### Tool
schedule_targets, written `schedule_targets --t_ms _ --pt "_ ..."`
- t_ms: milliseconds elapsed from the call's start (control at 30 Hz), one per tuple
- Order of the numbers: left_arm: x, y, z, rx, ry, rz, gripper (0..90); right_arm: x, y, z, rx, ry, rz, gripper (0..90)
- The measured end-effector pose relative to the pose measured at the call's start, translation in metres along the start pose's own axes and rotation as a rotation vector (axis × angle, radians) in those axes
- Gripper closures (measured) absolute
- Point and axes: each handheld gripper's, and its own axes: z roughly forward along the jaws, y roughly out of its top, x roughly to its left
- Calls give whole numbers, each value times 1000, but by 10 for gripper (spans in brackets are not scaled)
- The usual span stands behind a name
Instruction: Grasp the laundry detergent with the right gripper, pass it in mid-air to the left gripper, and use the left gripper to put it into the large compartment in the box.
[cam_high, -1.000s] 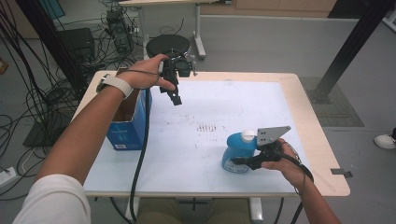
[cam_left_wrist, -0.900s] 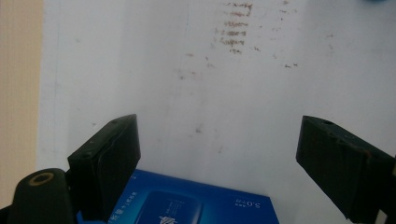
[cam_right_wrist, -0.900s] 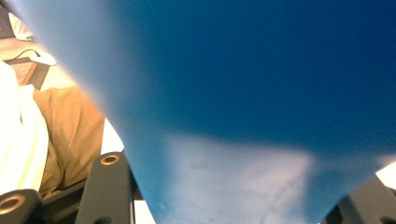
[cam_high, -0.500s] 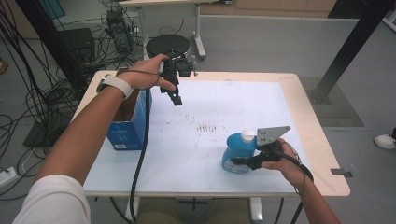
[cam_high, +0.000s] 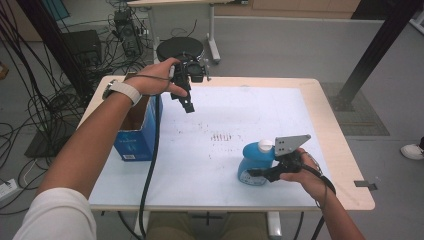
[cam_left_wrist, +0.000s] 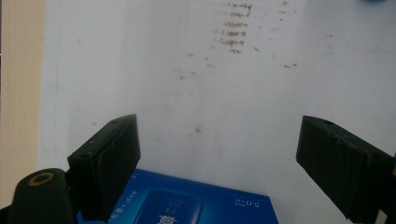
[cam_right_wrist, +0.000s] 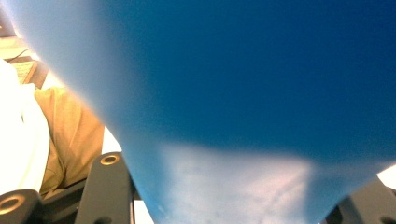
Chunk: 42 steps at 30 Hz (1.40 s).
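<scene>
**Gripping the blue bottle at the near right of the table**

You are clamping the blue bottle (cam_high: 254, 162) between the jaws of your right gripper (cam_high: 265, 172), with the bottle standing on the white table (cam_high: 260, 110) toward its near right corner. Its white cap (cam_high: 266, 145) is sitting just beside the grey plate on top of that gripper. In the right gripper view the bottle's blue wall (cam_right_wrist: 243, 93) is pressing up close between the two black jaws, blurred by nearness, with your trouser leg and white sleeve showing off to the left behind it.

You are holding your left gripper (cam_high: 187, 103) in the air over the far left part of the table, pointing down and toward you. Its jaws are standing wide apart with nothing between them; in the left gripper view (cam_left_wrist: 219, 158) they are framing bare white tabletop, marked with a patch of brownish scuffs (cam_left_wrist: 236, 28).

The blue cardboard box (cam_high: 134, 135) is standing open at the left edge of the table, just beside and below your left forearm, well apart from the bottle. Its printed blue side (cam_left_wrist: 187, 205) is showing low between the left jaws, farther off than them. The gripper's black cable (cam_high: 150, 165) is trailing down across the box's front corner toward the near edge.
</scene>
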Motion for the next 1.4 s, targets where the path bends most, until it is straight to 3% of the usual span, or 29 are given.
schedule_targets --t_ms 1400 --pt "0 -1 2 -9 5 -9 141 -1 0 1 3 4 0 426"
